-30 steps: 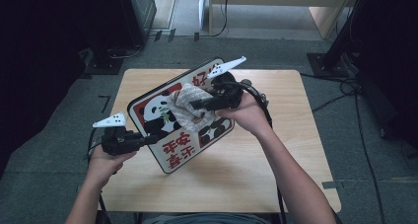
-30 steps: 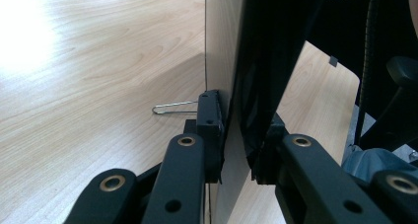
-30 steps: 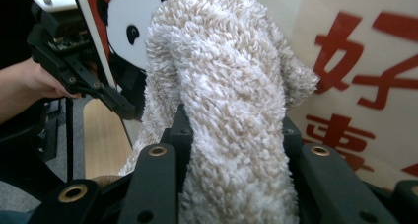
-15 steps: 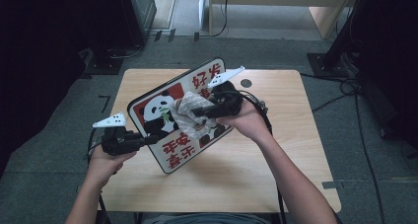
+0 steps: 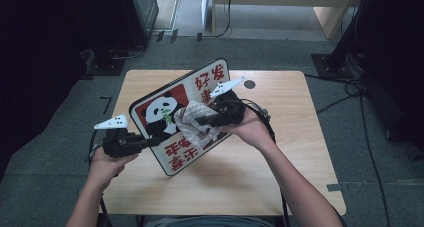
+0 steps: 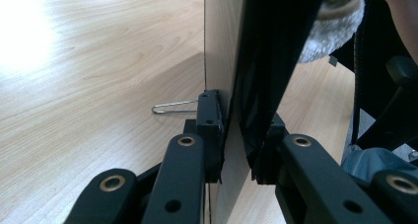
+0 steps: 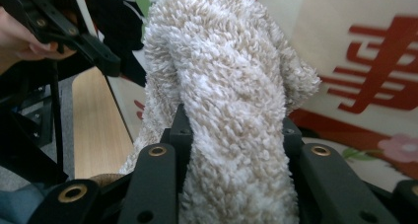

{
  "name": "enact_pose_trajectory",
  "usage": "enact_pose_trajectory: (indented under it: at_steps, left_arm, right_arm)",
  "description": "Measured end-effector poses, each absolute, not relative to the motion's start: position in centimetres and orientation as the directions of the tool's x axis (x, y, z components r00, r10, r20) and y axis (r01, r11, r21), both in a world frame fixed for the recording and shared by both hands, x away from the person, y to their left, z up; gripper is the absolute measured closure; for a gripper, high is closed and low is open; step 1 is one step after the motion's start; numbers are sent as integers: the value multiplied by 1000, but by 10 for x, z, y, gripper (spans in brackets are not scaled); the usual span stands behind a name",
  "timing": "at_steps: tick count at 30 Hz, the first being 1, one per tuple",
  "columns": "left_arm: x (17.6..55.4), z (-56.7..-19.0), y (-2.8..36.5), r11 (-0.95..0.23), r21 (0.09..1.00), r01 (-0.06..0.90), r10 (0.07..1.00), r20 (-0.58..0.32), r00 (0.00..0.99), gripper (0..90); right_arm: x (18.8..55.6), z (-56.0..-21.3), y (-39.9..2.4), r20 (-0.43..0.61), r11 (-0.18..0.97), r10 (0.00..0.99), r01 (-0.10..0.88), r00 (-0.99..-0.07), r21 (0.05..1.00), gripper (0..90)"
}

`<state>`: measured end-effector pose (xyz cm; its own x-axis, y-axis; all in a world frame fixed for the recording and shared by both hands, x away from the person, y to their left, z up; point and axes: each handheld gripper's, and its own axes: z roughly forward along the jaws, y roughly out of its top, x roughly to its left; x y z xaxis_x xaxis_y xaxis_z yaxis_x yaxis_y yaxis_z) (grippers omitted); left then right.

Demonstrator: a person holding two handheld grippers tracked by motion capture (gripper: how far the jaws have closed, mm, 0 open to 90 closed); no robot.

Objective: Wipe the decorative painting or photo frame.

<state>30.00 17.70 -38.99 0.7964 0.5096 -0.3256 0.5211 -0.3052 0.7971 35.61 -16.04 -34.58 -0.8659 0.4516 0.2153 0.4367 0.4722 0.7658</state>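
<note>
**Inspector A:** Right tool: jaws clamped on a bunched cream terry cloth, which bulges out ahead of the pads. Just beyond the cloth lies the printed face of the panda sign board. In the high view the same tool presses the cloth against the middle of the board.

**Inspector B:** Left tool: jaws closed on the board's edge, one pad on the pale back, one on the dark front. From above, that tool grips the board's lower left rim, and the board stands tilted, its near corner over the table.

**Inspector A:** Risks?

**Inspector B:** First, the hold is narrow, at a single rim point. Wiping pressure applied away from that point would likely pivot the board between the pads or pull it free, dropping it onto the table.

**Inspector A:** Second, the cloth wad is loose. If it drags, it could slip out of the right jaws, or the bare jaw tips could scrape the print.

**Inspector B:** Third, a thin wire loop lies on the table just behind the left tool; a sliding board could catch it.

**Inspector A:** Recommend light strokes, directed toward the clamped rim.
</note>
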Motion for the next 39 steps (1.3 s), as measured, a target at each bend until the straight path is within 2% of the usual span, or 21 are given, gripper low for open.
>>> enact_pose_trajectory:
  at_steps: [39]
  left_arm:
    - [301,-390,177,-312,795,520,503,-326,801,784]
  right_arm:
    - [337,-409,-158,197,539,448,440,-872,718,648]
